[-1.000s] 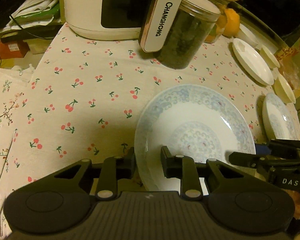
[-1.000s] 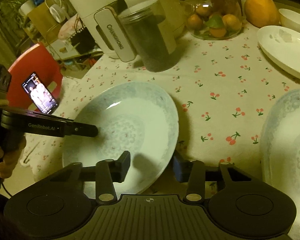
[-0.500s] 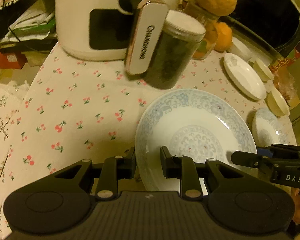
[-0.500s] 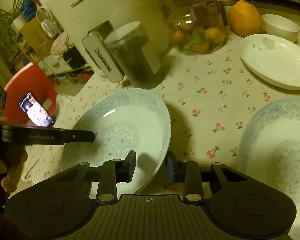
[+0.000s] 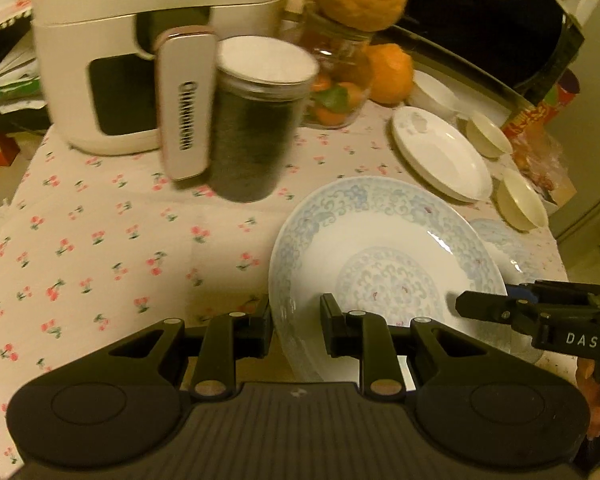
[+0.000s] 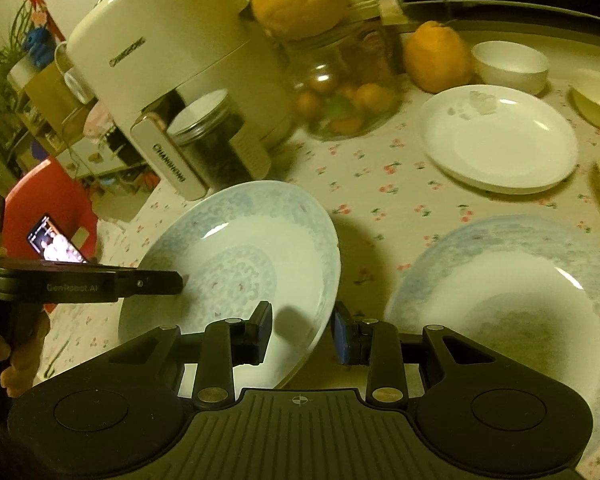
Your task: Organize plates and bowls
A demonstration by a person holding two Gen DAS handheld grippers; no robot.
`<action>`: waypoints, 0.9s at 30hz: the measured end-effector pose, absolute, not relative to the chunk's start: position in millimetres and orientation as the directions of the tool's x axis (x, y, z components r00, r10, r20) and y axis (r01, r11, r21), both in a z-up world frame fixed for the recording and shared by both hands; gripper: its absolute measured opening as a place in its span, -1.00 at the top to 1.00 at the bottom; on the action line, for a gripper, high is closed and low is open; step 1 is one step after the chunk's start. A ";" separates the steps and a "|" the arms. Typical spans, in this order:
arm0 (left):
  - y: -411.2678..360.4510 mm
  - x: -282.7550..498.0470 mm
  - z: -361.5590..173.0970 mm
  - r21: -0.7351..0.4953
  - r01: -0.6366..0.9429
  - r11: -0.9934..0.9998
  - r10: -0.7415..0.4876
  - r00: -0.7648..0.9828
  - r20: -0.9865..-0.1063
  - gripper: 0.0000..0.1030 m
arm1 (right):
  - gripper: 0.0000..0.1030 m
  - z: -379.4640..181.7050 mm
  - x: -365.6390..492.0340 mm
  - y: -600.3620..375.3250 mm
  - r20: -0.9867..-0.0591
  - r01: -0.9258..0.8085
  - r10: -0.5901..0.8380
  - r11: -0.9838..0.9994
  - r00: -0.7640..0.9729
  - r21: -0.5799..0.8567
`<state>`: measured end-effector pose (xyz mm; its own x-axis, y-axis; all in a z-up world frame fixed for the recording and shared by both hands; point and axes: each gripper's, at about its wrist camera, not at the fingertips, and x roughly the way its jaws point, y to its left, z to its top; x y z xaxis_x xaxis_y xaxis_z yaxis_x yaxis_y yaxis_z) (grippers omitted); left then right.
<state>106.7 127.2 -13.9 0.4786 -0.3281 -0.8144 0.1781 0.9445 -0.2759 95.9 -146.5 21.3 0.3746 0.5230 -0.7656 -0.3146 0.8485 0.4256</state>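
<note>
Left wrist: patterned plate (image 5: 384, 248) rim between nearly closed fingers (image 5: 260, 326), gripped.

Second patterned plate (image 5: 512, 252) mostly hidden behind the held patterned plate (image 5: 380, 264) in the left wrist view; in the right wrist view its right side runs off the picture edge; held plate's near rim hidden behind both gripper bodies; lettering on the appliance handle (image 5: 186, 108) smeared by blur in the left view; dark jar (image 5: 256, 136) and cherry-print tablecloth (image 5: 100, 240) blurred too; phone screen (image 6: 56, 244) at far left too small to read; cream bowls (image 6: 598, 100) cut off at right edge.
</note>
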 end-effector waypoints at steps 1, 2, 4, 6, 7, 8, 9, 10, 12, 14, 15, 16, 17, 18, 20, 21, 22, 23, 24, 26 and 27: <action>123.3 107.3 -13.2 -0.277 0.184 0.943 -0.332 0.477 -0.814 0.58 | 0.39 22.2 96.2 -150.8 -0.764 -0.309 0.522 0.850 0.380 0.427; 119.7 108.0 -12.8 -0.278 0.190 0.942 -0.336 0.476 -0.812 0.58 | 0.39 23.4 96.7 -155.3 -0.762 -0.304 0.521 0.851 0.385 0.428; 112.1 109.4 -11.5 -0.280 0.202 0.938 -0.344 0.475 -0.810 0.58 | 0.39 25.7 98.2 -164.8 -0.758 -0.292 0.519 0.853 0.396 0.432; 104.3 110.6 -10.7 -0.281 0.214 0.936 -0.351 0.472 -0.809 0.58 | 0.39 27.3 99.9 -173.0 -0.755 -0.280 0.517 0.855 0.404 0.436; 100.5 111.2 -10.6 -0.282 0.219 0.934 -0.354 0.470 -0.808 0.58 | 0.39 28.0 100.9 -177.5 -0.754 -0.274 0.515 0.857 0.408 0.437; 96.6 111.7 -10.5 -0.284 0.223 0.933 -0.357 0.468 -0.808 0.58 | 0.39 28.4 101.8 -181.4 -0.754 -0.270 0.513 0.858 0.411 0.437; 92.6 112.5 -10.4 -0.284 0.227 0.931 -0.360 0.466 -0.808 0.58 | 0.39 28.7 102.5 -185.4 -0.753 -0.264 0.511 0.859 0.414 0.438; 89.6 112.8 -10.5 -0.284 0.231 0.930 -0.362 0.464 -0.808 0.58 | 0.39 28.6 103.1 -188.6 -0.753 -0.259 0.508 0.861 0.417 0.437; 81.6 113.9 -9.9 -0.281 0.243 0.928 -0.365 0.460 -0.809 0.58 | 0.39 29.0 104.0 -196.3 -0.754 -0.250 0.503 0.864 0.422 0.436; 74.6 114.9 -9.7 -0.278 0.255 0.926 -0.368 0.456 -0.810 0.58 | 0.39 29.3 103.4 -203.6 -0.756 -0.239 0.497 0.868 0.426 0.436; 70.3 115.6 -9.6 -0.276 0.261 0.925 -0.370 0.454 -0.811 0.58 | 0.39 29.0 103.4 -207.1 -0.757 -0.233 0.493 0.870 0.428 0.435; 66.6 116.6 -9.4 -0.275 0.266 0.924 -0.372 0.451 -0.811 0.58 | 0.39 28.8 103.2 -211.0 -0.759 -0.227 0.490 0.872 0.429 0.434; 62.2 117.5 -9.5 -0.275 0.272 0.922 -0.374 0.448 -0.812 0.58 | 0.39 28.5 103.3 -214.8 -0.760 -0.220 0.486 0.874 0.431 0.434; 57.6 118.5 -9.5 -0.274 0.277 0.921 -0.376 0.446 -0.812 0.58 | 0.39 28.3 102.9 -218.3 -0.761 -0.214 0.483 0.876 0.433 0.433; 49.0 120.1 -9.6 -0.272 0.290 0.918 -0.380 0.440 -0.814 0.58 | 0.39 27.8 102.4 -226.5 -0.764 -0.200 0.475 0.879 0.438 0.433; 44.2 120.2 -9.8 -0.271 0.297 0.916 -0.383 0.437 -0.814 0.58 | 0.39 27.7 102.2 -230.7 -0.764 -0.193 0.471 0.881 0.440 0.432; 39.3 120.5 -9.9 -0.270 0.303 0.914 -0.385 0.434 -0.815 0.58 | 0.39 27.6 102.4 -234.6 -0.766 -0.185 0.466 0.883 0.443 0.431; 34.7 120.9 -10.2 -0.269 0.310 0.912 -0.387 0.431 -0.815 0.58 | 0.39 27.2 102.1 -239.2 -0.767 -0.175 0.461 0.886 0.446 0.430; 29.5 121.2 -10.5 -0.266 0.318 0.910 -0.389 0.428 -0.816 0.58 | 0.39 26.7 101.9 -243.9 -0.769 -0.166 0.454 0.888 0.449 0.428; 20.3 121.4 -11.3 -0.263 0.333 0.906 -0.392 0.421 -0.818 0.58 | 0.39 25.7 102.2 -252.7 -0.773 -0.148 0.443 0.893 0.454 0.424; 15.7 121.6 -12.0 -0.261 0.340 0.903 -0.394 0.417 -0.819 0.58 | 0.39 24.9 102.6 -257.3 -0.776 -0.138 0.437 0.896 0.456 0.423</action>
<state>121.6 15.7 -12.0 0.4171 -0.3937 -0.8192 0.3404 0.9034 -0.2609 102.6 -257.3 24.9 0.4557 0.4366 -0.7757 -0.1385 0.8956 0.4227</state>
